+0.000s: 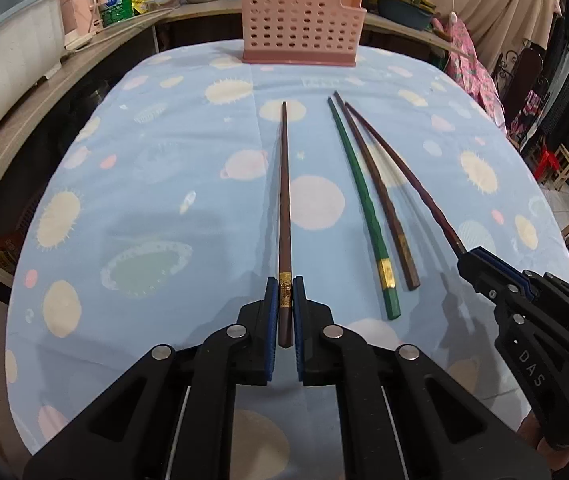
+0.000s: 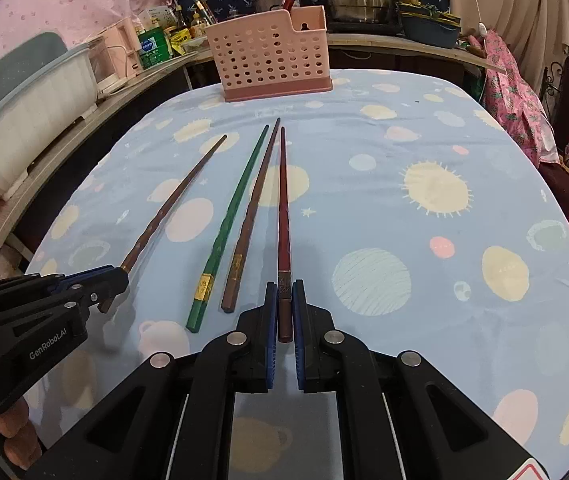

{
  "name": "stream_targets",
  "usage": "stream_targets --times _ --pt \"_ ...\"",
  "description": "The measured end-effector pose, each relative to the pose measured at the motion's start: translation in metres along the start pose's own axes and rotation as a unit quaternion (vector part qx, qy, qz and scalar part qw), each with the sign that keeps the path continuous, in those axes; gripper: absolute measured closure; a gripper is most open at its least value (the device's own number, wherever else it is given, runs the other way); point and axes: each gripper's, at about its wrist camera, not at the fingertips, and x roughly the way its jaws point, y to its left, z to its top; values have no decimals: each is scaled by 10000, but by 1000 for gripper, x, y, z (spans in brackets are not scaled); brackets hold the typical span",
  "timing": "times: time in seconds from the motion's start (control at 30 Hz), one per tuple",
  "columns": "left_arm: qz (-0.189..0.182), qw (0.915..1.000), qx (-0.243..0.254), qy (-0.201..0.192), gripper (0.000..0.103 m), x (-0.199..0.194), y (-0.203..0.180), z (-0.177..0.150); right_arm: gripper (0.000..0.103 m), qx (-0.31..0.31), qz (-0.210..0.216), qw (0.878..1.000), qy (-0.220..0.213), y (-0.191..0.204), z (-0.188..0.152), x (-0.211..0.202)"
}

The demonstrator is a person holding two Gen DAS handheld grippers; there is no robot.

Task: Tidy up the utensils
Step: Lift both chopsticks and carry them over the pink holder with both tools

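A desk [image 1: 156, 184] draped in a pale blue cloth printed with suns and planets fills both wrist views, its far edge meeting a cluttered kitchen counter [image 1: 96, 40] of pots and bottles. The pink perforated utensil holder [image 1: 300, 20] stands upright at the far end of the desk; every other item lies on the near side of it, tips pointing toward it.

The left claw [image 1: 284, 312], seen from its own camera, is clamped on the butt end of a brown chopstick [image 1: 285, 200] at its gold band, blue pads pressing either side. That chopstick runs almost straight at the holder's left half. The right claw [image 2: 285, 312] grips a dark red chopstick [image 2: 283, 200] the same way, near its butt end, the shaft aimed at the holder's right half.

Between the two held sticks, on the cloth, lie a green chopstick [image 1: 364, 208] with a gold band and a second brown chopstick [image 1: 380, 196] just beside it, their far tips nearly meeting short of the holder. Neither claw touches them.

In the right wrist view fingertips [image 2: 16, 432] show beneath the left claw's black body.
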Motion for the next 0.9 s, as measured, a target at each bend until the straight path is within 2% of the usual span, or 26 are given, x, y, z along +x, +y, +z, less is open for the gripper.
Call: stream_targets --times 0.23,0.57,0.9 --pt "-67 9987 -256 -434 96 -33 11 24 96 118 58 9993 -340 -4 27 -29" --pt "-60 9915 -477 -1209 96 -83 30 77 96 286 123 9940 -1049 -13 84 -70" --pt "-114 9855 -498 -1616 96 -101 33 141 96 399 179 9866 -1572 -22 148 -83"
